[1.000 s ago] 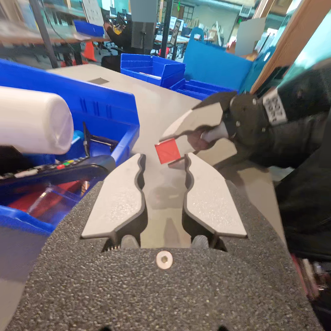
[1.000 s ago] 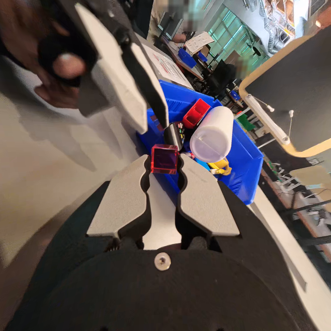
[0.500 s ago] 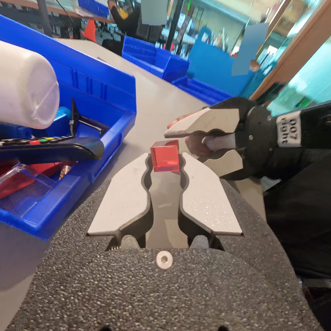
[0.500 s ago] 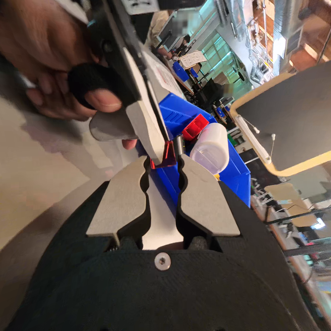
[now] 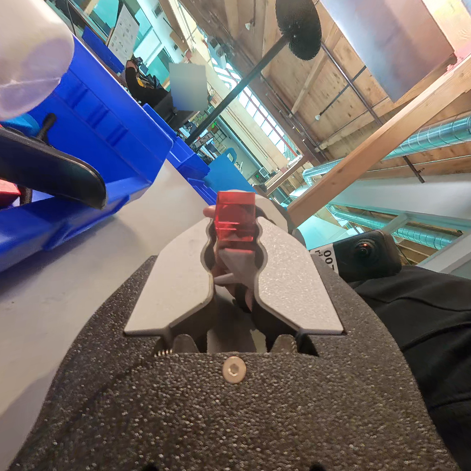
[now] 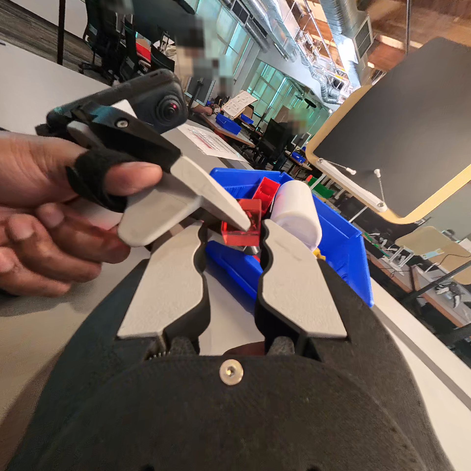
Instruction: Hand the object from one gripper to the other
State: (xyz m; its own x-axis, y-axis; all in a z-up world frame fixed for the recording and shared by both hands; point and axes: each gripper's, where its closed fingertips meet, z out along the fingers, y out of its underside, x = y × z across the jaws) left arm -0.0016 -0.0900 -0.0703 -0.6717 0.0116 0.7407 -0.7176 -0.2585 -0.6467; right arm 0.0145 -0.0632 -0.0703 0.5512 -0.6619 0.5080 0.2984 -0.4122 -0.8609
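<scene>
Under a timber ceiling with silver ducts, the left wrist view looks low across a pale grey table [image 5: 76, 254], with a blue bin [image 5: 107, 142] standing on it at the left. From that bin a black curved object [image 5: 63, 175] juts over the rim, and a white cylinder [image 5: 28, 51] fills the upper left corner. Farther back are more blue bins and a blurred patch over a seated person. The left gripper [image 5: 235, 224] has its grey fingers drawn in narrow and pressed on either side of a translucent red cube [image 5: 235, 216], which sits between the fingertips and rises above them, clear of the table. Just behind the cube the right gripper [image 5: 270, 211] shows in part, its camera [image 5: 364, 251] at the right over a dark sleeve. Across the same grey table [image 6: 30, 86], the right wrist view takes in an open room of desks, chairs, tall windows and ceiling ducts, with a dark board edged in light wood at the upper right. The right gripper [image 6: 232, 230] is spread wider than the cube and its fingers do not press on it. The left gripper [image 6: 237, 226] reaches in from the left, held by a hand [image 6: 51, 209], and one grey finger lies across the red cube [image 6: 242, 226], which it grips above the blue bin [image 6: 339, 242] beside the white cylinder [image 6: 298, 211].
</scene>
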